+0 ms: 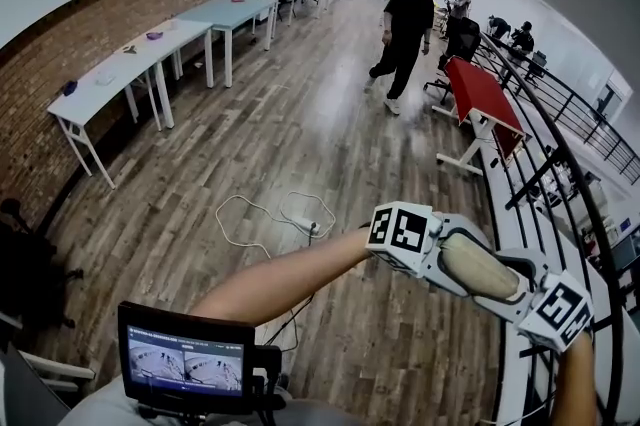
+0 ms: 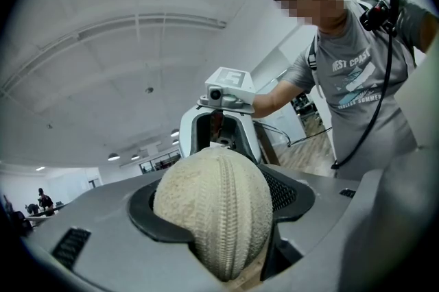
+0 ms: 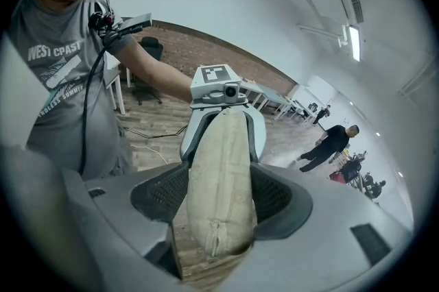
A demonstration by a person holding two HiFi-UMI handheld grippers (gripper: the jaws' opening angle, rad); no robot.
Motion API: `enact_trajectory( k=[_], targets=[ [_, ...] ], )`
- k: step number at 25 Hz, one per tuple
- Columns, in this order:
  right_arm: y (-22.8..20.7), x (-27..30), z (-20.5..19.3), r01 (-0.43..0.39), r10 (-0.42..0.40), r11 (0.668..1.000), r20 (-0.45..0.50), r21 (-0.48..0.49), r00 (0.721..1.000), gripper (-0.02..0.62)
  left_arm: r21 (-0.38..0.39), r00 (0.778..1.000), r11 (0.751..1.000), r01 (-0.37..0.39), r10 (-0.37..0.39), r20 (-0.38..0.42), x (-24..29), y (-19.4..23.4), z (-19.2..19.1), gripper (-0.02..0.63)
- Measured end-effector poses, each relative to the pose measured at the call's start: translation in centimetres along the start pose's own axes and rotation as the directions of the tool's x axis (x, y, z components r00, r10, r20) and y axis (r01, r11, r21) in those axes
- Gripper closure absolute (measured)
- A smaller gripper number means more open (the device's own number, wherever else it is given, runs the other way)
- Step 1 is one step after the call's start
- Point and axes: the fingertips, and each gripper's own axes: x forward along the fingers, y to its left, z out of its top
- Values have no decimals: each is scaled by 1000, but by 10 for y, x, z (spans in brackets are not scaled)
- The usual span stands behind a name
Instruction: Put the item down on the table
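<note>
Wood-plank floor (image 1: 300,114) fills the room below me. A brick wall (image 1: 60,84) runs along the left, with a row of white tables (image 1: 110,74) against it. A few small things lie on those tables, too small for me to tell what they are. On the far right stands a red-topped table (image 1: 480,89) beside a black railing (image 1: 560,144), and a person in black (image 1: 405,24) is on the floor at the far end. A white cable (image 1: 270,214) lies looped on the planks, and a small screen (image 1: 185,359) sits near me at the lower left.

The beige fabric item (image 1: 480,266) is up in the air at the near right, close to the railing and over the floor, not on any table. My left gripper (image 1: 445,256) is clamped on its rounded left end, the jaws pressing in from both sides. My right gripper (image 1: 518,289) is closed on the other end, where a seam runs along the item's length. The two grippers face each other across it. My left forearm reaches in from the lower left, and my right arm comes up from the bottom right corner.
</note>
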Motion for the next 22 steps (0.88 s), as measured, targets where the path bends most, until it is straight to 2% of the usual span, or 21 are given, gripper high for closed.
enact_trajectory(
  k=[9,17,22],
  targets=[
    [-20,4,-9,15,-14,1000,-38,16,999,316,3,999,1000,23,-23,26,1,21,-10,296],
    [-72,12,-55,-5,6,1000,-43,30,999,316,-41,1000,999,16,-15,22,24,75,-43,296],
    [-114,8,-98,-10,11,1000,-45,21,999,316,-27,1000,1000,8,-8,9,51,122,-70,296]
  ],
)
